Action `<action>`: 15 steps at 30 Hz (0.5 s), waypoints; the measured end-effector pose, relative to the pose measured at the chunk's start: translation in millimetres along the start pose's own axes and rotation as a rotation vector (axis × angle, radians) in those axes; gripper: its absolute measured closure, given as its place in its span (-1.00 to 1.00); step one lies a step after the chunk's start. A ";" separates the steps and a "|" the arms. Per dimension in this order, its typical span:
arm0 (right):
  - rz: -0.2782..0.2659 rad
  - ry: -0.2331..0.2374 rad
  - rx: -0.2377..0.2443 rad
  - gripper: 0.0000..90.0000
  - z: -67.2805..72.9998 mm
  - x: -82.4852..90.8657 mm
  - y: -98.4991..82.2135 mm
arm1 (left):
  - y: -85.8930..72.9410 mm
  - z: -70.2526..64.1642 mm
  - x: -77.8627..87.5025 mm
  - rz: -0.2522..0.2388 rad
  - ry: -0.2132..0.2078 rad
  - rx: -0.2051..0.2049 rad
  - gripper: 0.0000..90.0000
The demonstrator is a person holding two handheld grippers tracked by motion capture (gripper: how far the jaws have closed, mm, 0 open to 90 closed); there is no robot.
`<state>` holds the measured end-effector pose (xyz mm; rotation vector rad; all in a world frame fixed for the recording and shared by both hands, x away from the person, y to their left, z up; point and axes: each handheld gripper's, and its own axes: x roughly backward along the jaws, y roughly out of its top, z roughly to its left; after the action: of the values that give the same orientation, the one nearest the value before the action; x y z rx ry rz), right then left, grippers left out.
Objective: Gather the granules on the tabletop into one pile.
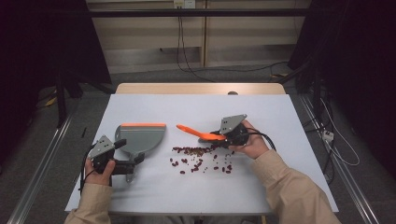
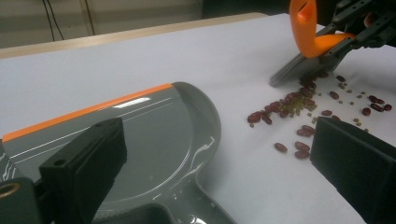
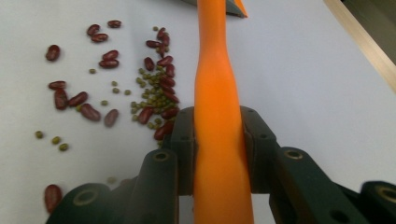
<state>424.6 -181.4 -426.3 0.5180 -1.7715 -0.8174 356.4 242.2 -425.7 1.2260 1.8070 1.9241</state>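
On the table (image 1: 201, 196), the dustpan (image 1: 140, 135) lies at the left, its handle toward the person and sitting between the jaws of the left gripper (image 1: 133, 165). The spilled beans (image 1: 201, 158) lie scattered to its right, near the middle. Behind them and to their right, the brush (image 1: 201, 133) is clamped in the right gripper (image 1: 224, 140), its bristles touching the pile's far right edge.

Dustpan (image 2: 154, 140) handle runs off the left gripper view's bottom edge; orange brush handle (image 3: 217, 116) cut off top and bottom in right gripper view, its bristles hidden there
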 end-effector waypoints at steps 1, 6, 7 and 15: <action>0.000 0.002 0.001 0.58 1.8 1.1 0.0 | 0.0 -0.2 -0.1 0.001 0.000 -0.001 -0.92; -0.002 0.020 0.011 0.58 9.0 4.1 0.6 | 0.2 -0.5 0.2 0.000 0.001 -0.002 -0.92; 0.001 0.021 0.016 0.58 10.0 4.4 0.7 | 0.1 -0.5 0.1 0.001 0.002 -0.001 -0.92; -0.014 0.005 0.008 0.59 11.0 9.8 4.2 | 0.0 -0.2 0.1 0.004 0.002 -0.003 -0.92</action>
<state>411.1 -182.2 -419.2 0.5379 -1.7688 -0.8176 356.2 242.1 -425.6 1.2273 1.8040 1.9302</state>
